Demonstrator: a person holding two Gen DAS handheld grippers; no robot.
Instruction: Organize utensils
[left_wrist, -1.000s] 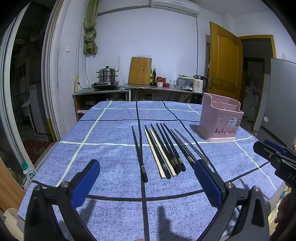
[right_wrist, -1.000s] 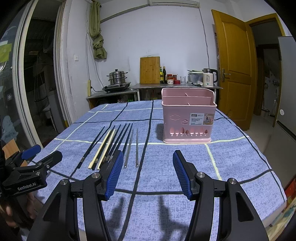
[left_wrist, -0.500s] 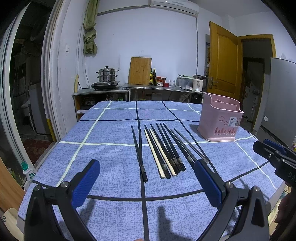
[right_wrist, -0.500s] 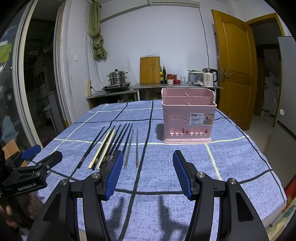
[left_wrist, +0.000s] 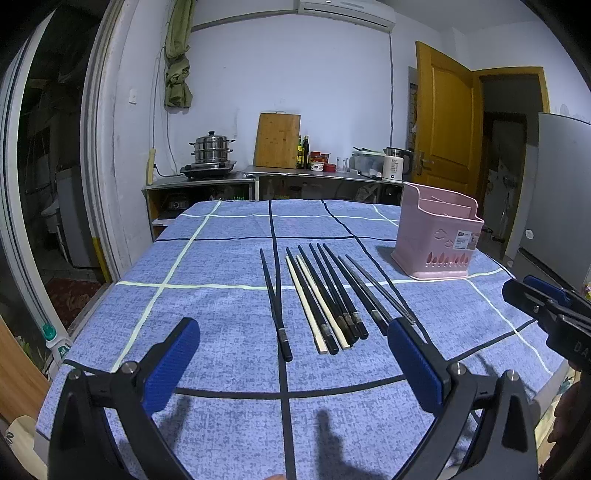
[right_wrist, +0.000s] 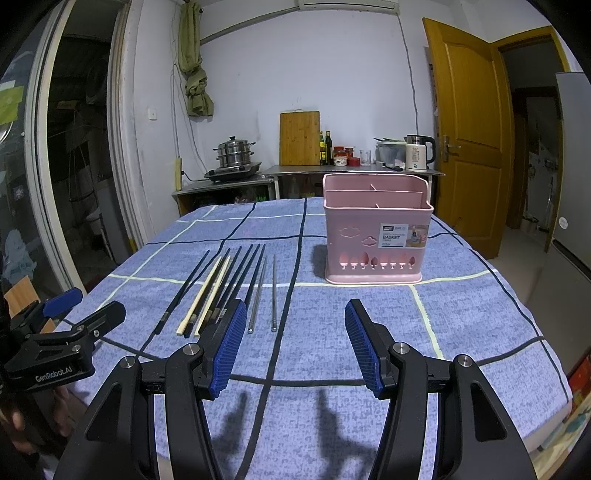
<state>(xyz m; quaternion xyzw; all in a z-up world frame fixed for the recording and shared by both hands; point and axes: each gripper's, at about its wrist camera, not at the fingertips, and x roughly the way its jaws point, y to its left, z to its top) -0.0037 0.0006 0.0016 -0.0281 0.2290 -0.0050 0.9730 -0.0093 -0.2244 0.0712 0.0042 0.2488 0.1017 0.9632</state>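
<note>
I read both claws as spread apart with nothing between the pads. In the left wrist view, the left claw (left_wrist: 293, 352) occupies the bottom of the frame, its blue pads (left_wrist: 171, 365) sitting wide at lower left and lower right. In the right wrist view, the right claw (right_wrist: 295, 341) likewise fills the bottom centre, pads apart.

The chopsticks (left_wrist: 325, 295) lie in a row on the tabletop (left_wrist: 207, 302), which is covered by a blue cloth with a pale and dark grid. In the left wrist view they run from the frame centre down toward the gap between the left claw's pads; their near ends stop just above that gap, and I see no contact. One dark chopstick (left_wrist: 275, 306) lies apart at the left of the row. Two pale ones sit among the dark ones.

In the right wrist view the same chopsticks (right_wrist: 221, 288) appear left of centre, their near ends partly hidden behind the right claw's left pad (right_wrist: 229, 347). Two metal chopsticks (right_wrist: 266, 291) lie at the right edge of the row, ending just above the claw gap.

The pink utensil basket (right_wrist: 375, 236) stands upright, above and slightly right of the right claw, well apart from it. In the left wrist view the basket (left_wrist: 437, 236) sits at centre right.
</note>
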